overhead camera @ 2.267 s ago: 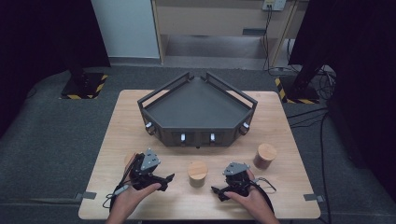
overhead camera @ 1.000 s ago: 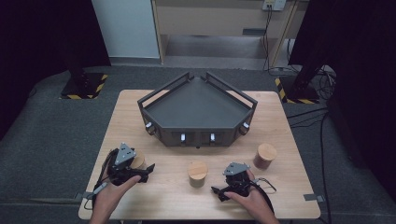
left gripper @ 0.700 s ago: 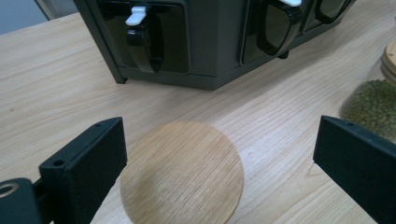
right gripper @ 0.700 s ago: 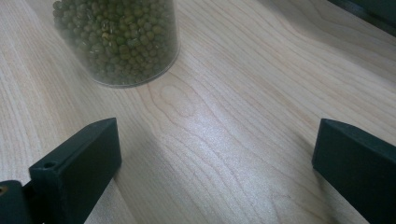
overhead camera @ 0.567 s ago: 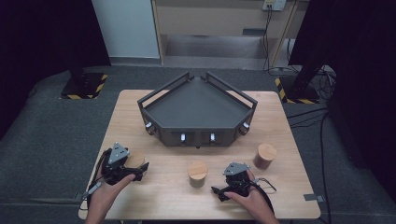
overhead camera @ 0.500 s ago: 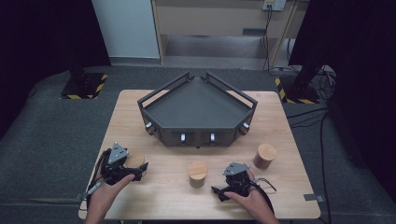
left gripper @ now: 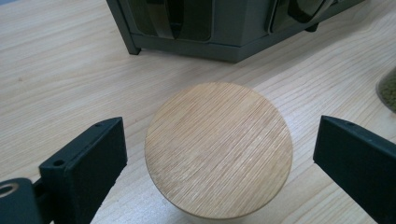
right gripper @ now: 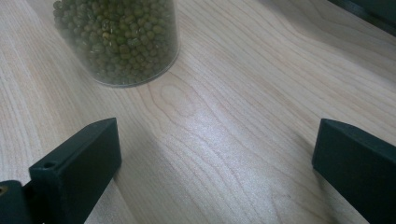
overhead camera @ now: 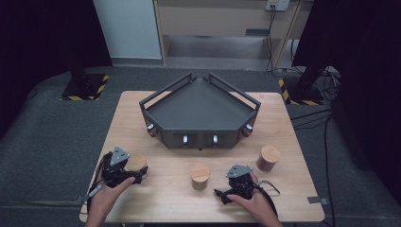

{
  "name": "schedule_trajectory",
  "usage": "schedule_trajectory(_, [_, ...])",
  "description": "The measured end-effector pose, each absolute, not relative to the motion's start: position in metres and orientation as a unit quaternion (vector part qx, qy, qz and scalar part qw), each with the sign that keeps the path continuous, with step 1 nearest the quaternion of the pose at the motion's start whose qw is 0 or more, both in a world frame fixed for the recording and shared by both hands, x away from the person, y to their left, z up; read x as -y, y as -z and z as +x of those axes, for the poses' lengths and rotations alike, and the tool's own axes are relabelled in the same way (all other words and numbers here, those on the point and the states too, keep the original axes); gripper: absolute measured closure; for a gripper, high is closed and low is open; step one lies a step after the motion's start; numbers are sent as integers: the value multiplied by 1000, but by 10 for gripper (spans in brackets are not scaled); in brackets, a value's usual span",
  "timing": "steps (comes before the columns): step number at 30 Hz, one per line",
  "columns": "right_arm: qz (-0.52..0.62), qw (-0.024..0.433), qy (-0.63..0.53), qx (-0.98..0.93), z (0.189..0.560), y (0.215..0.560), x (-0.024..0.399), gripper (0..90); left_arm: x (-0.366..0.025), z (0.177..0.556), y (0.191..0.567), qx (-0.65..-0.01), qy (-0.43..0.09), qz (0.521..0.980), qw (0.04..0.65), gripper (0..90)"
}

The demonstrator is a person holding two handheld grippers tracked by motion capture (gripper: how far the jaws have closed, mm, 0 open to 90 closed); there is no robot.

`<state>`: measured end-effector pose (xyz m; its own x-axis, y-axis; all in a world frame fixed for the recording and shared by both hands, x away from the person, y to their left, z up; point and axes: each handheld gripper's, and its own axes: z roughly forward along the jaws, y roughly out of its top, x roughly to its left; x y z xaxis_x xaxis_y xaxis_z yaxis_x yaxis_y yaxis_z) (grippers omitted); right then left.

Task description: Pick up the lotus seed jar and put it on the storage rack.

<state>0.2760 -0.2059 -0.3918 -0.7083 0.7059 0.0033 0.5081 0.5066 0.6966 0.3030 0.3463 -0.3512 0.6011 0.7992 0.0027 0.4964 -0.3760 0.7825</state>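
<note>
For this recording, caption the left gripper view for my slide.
Open left claw straddles a wooden-lidded jar on the table, before the dark tray.

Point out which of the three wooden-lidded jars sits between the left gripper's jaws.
The leftmost jar, near the table's left edge: the open left gripper straddles its lid. The middle jar and right jar stand free.

- Tray (overhead camera: 201,111) sits at the back middle of the table (overhead camera: 283,118).
- Three jars in front of it: left jar (overhead camera: 137,163), middle jar (overhead camera: 200,175), right jar (overhead camera: 268,157).
- Left jar sits between the left gripper (left gripper: 219,154) jaws.
- Right gripper (overhead camera: 226,195) sits just right of the middle jar.
</note>
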Motion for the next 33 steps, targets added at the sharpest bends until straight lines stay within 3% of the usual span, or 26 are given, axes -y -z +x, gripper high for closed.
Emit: schedule_trajectory(33, [355, 142, -348, -856, 276, 392, 206, 16, -348, 313, 371, -413, -178, 811, 374, 17])
